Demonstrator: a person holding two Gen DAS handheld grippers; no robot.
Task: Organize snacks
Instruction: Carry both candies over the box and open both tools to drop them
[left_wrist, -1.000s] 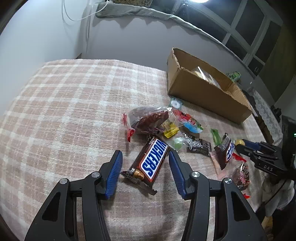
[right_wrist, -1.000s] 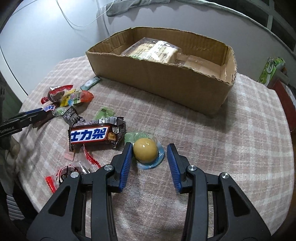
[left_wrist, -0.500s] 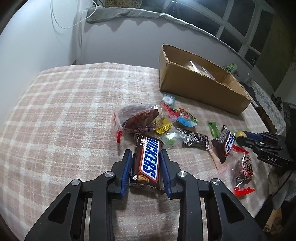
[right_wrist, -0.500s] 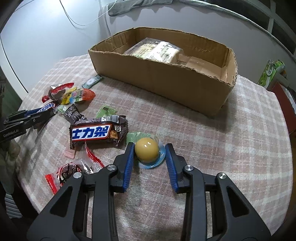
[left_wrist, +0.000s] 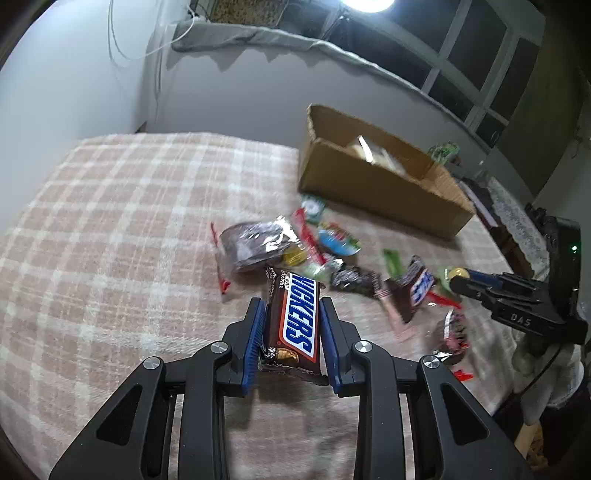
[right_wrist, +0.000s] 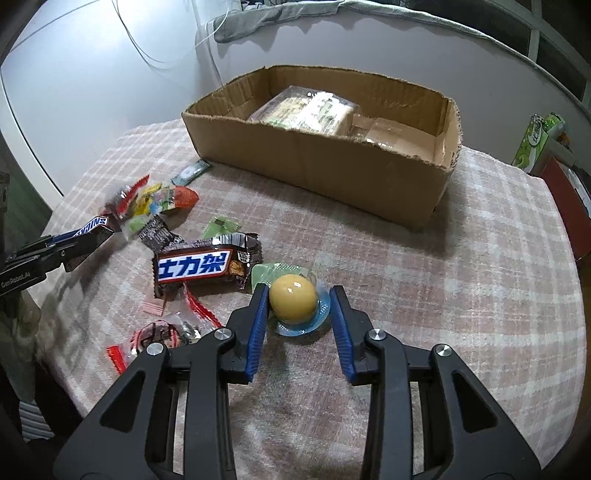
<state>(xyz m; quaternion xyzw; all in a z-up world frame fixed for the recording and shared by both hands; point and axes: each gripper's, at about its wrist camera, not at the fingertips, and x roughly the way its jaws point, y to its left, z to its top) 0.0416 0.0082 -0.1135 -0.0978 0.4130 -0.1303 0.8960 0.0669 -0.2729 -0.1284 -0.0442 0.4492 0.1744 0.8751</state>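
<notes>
Here, on a worktop (left_wrist: 110, 229) under a pink plaid cloth, the left gripper (left_wrist: 291, 328) has its blue-padded jaws clenched on a Snickers bar (left_wrist: 295, 317), held near the front edge with its far end pointing toward the snack pile. Just beyond the bar lies a clear bag of dark sweets (left_wrist: 255, 243), and beside that a jumble of small bright wrappers (left_wrist: 325, 243), a black-wrapped candy (left_wrist: 354, 278) and a second chocolate bar (right_wrist: 207, 264) printed with Chinese characters. These crowd the middle of the worktop between the held bar and the cardboard box (right_wrist: 332, 162), which stands open along the far edge with a clear-wrapped pack (right_wrist: 310, 110) inside. A loose red-trimmed packet (right_wrist: 159, 332) sits at the front edge, just left of the right gripper (right_wrist: 299, 306). That gripper's jaws straddle a yellow jelly cup (right_wrist: 293, 301): the left pad is at the cup's side, the right pad stands apart from it, so the grip is released. The cup rests on the cloth touching the second bar's end. A green carton (right_wrist: 535, 140) stands beyond the worktop's right edge.
</notes>
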